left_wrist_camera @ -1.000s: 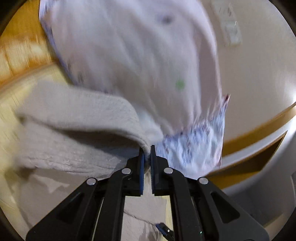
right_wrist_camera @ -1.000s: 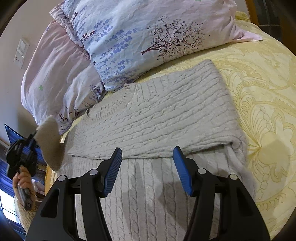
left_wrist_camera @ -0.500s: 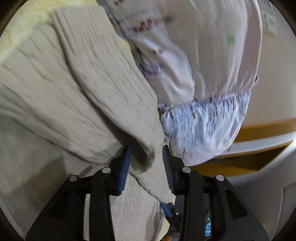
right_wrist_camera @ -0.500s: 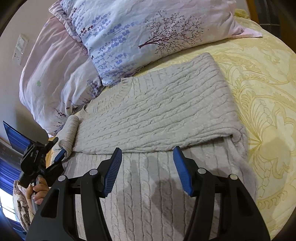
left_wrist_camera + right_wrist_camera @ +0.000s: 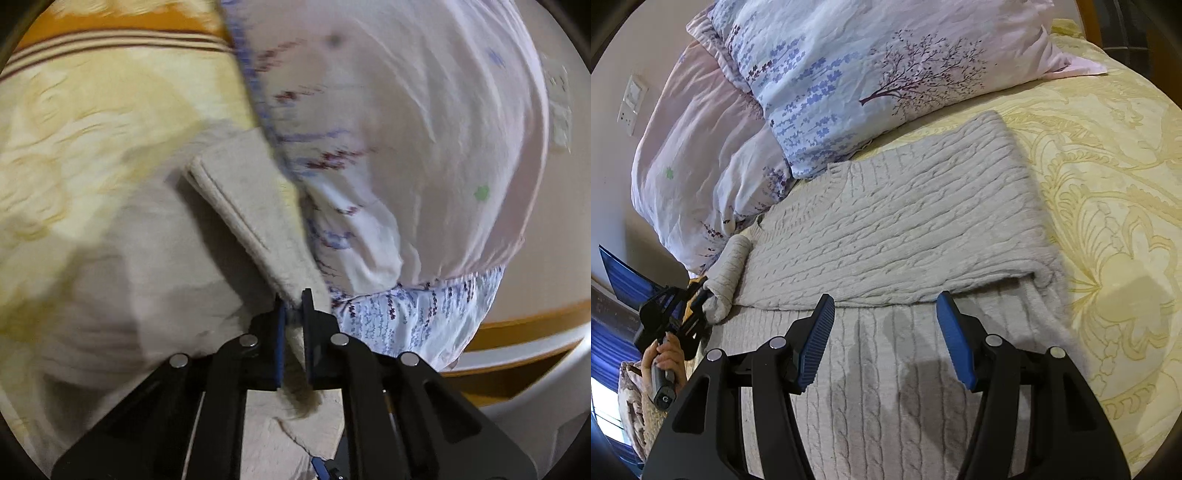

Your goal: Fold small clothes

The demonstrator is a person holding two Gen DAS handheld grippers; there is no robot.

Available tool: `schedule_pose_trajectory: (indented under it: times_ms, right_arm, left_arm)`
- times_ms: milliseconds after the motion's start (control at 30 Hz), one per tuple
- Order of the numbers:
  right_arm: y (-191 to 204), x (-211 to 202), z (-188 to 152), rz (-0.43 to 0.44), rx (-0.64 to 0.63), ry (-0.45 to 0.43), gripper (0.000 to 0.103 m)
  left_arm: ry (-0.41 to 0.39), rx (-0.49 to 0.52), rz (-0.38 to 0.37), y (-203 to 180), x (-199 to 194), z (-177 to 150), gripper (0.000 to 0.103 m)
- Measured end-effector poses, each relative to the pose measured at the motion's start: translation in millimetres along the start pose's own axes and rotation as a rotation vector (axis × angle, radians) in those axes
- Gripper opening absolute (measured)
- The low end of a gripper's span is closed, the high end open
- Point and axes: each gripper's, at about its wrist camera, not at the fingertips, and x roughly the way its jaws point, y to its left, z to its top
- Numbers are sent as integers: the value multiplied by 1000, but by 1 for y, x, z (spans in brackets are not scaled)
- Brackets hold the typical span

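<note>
ribbed cuff [image 5: 255, 221] of soft cable-knit sweater [image 5: 905, 229] in left hand-held gripper [image 5: 291, 306]

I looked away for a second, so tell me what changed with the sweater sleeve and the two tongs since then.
The left tongs brought the raised sleeve down beside the folded sweater, opened briefly, then closed on its cuff again. The right tongs stayed open and still above the sweater; the pillows did not move.
</note>
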Motion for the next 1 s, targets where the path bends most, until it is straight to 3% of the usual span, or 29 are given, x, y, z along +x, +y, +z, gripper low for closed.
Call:
schedule_pose_trajectory:
  times_ms: [133,267,333,400,467,533,567,633,733,867,1000]
  right_arm:
    - [-6,-4,1,1,13,-14,60]
    - [-10,-6,3,-9,18,-20,60]
    - [-12,-6,5,-13,26,-18,60]
    - [-14,-5,7,-15,32,-14,60]
    - [-14,-5,9,-20,30,-11,60]
    - [-11,-6,13,-20,21,-9,60]
    - [-10,-6,15,-19,12,-10,59]
    - [-5,-6,19,-3,-6,-5,59]
    - [1,1,29,37,-24,21,59]
    - [5,23,45,138,32,67,48]
    - [8,50,57,168,99,121,42]
  left_arm:
    - [76,122,-51,-40,29,-22,7]
    - [240,307,-93,-78,71,-71,7]
    - [327,407,-55,-92,94,-99,8]
    - [437,539,34,-98,119,-132,25]
    - [515,641,93,-99,132,-156,30]
    - [566,711,108,-99,132,-171,39]
    - [583,738,100,-101,126,-175,49]
    - [549,791,98,-104,102,-169,59]
    - [462,818,123,-99,64,-145,61]
    - [279,831,269,-89,16,-98,61]
    - [186,787,388,-65,-15,-59,61]
